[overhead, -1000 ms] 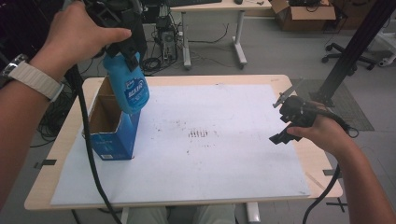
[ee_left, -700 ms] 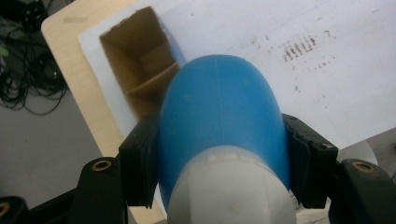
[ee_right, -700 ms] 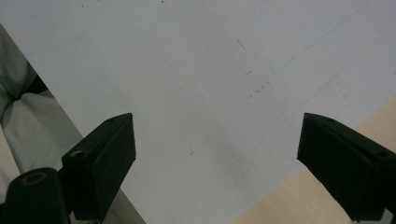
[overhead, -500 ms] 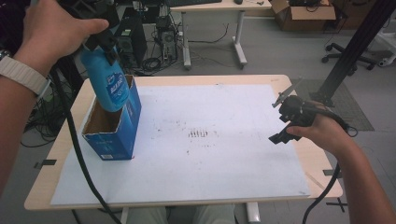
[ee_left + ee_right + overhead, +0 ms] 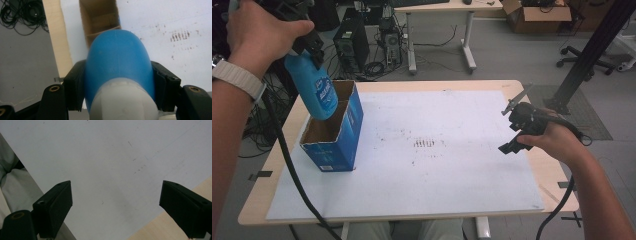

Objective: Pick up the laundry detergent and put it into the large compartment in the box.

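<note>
Blue bottle (image 5: 313, 90) poised over the open carton (image 5: 332, 131) — lowering it in.

Our left gripper (image 5: 117, 82) has its jaws pinching the bottle near its white neck, base tilted toward the carton's mouth. We want it upright and centred over the carton before sinking, clear of the cardboard walls. Right gripper (image 5: 116, 205), well right of the carton, idles with jaws spread above the desk (image 5: 522, 87).

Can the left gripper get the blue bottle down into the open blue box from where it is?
Probably yes. The left gripper grips the blue bottle right over the blue box, whose top is open, with nothing between. The bottle hangs tilted, so straighten it first.
</note>
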`<action>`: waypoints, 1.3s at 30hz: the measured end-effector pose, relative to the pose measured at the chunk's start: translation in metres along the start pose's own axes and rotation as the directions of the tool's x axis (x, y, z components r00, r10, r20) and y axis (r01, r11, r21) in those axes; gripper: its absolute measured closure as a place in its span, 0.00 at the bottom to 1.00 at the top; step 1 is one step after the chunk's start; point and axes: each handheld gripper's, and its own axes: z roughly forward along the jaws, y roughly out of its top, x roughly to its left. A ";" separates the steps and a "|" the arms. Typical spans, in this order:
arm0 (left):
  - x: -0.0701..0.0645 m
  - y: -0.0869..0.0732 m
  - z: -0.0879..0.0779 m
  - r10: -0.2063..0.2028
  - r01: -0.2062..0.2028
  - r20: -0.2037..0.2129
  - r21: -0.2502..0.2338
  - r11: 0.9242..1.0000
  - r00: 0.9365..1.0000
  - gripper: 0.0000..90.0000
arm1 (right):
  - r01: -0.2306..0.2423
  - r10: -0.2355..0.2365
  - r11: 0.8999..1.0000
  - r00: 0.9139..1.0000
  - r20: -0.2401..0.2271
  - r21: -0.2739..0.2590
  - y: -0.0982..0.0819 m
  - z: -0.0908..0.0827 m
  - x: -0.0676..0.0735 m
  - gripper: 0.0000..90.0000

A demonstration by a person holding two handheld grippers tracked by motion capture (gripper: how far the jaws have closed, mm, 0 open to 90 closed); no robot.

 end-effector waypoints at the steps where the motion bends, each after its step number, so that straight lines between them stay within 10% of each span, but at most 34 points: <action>1: 0.001 0.000 0.001 -0.006 0.006 -0.001 0.000 1.000 1.000 0.42 | 0.001 -0.001 1.000 1.000 0.000 0.002 0.000 0.000 0.000 0.12; 11: 0.010 0.000 0.017 -0.048 0.048 -0.002 -0.002 0.999 0.999 0.42 | -0.003 0.003 1.000 1.000 -0.002 -0.002 0.000 0.001 -0.001 0.12; 39: 0.007 -0.004 0.115 0.005 -0.004 -0.016 0.029 1.000 1.000 0.42 | -0.026 0.026 1.000 1.000 0.002 -0.002 -0.009 -0.002 -0.001 0.12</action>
